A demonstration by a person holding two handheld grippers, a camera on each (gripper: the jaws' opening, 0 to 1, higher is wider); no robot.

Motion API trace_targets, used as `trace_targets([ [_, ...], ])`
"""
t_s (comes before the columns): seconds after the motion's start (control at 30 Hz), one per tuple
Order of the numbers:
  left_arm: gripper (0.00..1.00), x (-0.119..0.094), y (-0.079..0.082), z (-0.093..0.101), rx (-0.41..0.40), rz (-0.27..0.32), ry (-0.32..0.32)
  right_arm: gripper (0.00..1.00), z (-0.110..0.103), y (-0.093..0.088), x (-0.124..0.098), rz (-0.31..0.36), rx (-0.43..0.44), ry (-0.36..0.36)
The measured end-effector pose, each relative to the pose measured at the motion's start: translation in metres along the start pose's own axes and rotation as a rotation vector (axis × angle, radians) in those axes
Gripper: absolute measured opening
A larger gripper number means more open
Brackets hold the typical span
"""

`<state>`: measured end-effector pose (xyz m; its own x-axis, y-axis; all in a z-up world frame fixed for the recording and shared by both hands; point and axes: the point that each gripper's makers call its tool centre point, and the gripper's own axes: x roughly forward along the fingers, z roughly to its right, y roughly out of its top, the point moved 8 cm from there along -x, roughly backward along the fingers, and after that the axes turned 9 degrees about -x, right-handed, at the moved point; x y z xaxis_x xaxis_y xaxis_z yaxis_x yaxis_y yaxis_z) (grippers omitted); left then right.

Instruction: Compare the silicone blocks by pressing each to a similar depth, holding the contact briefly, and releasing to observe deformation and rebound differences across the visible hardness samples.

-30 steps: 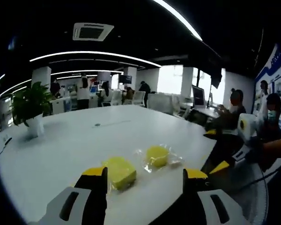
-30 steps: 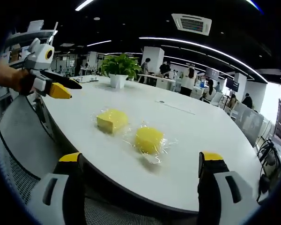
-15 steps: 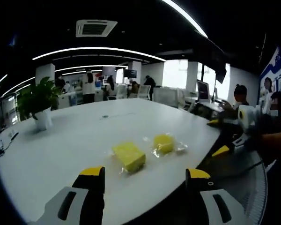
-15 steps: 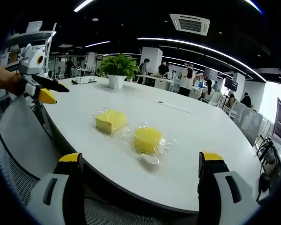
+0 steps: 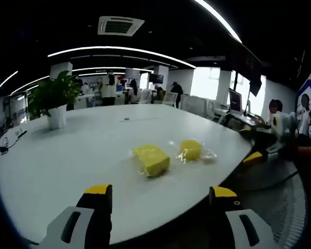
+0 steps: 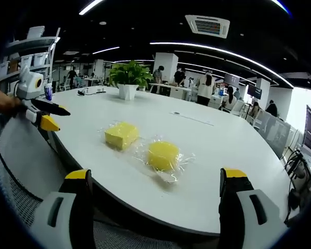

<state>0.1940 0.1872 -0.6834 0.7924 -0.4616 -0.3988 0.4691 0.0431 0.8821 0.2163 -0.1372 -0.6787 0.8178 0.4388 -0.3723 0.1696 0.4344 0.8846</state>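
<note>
Left gripper [image 5: 158, 199] hangs wide open, empty, off the white oval table's [image 6: 223, 150] edge. Square yellow silicone block [image 6: 121, 135] and round yellow silicone block in clear wrap [image 6: 163, 155] sit side by side. Right gripper [image 6: 158, 184] wide open, empty.

Two blocks [image 6: 121, 136] [image 6: 163, 155] side by side on table [image 6: 217, 150] — plant [image 6: 128, 78] behind.

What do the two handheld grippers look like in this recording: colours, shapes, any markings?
Both match. The left gripper has grey jaw housings with dark slots, black inner faces and yellow tips; so does the right gripper. Seen from the right gripper view, the left gripper tapers to black jaws with a yellow tip on a pale body.
</note>
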Motion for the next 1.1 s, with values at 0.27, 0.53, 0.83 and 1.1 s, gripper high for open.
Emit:
trace_targets([
  [0.27,0.82,0.0,-0.001,0.002,-0.006,0.015,-0.033,0.96,0.0,-0.003,0.002,-0.031,-0.02,-0.011],
  [0.53,0.82,0.0,-0.005,0.003,0.039,-0.007,-0.004,0.96,-0.003,-0.009,0.002,-0.076,-0.029,0.01],
  [0.83,0.82,0.001,-0.007,0.004,0.045,-0.036,0.005,0.96,0.001,-0.009,0.004,-0.089,-0.04,-0.016],
  [1.1,0.81,0.002,-0.006,0.001,0.03,-0.023,-0.003,0.96,0.007,-0.007,0.004,-0.076,-0.033,-0.064],
])
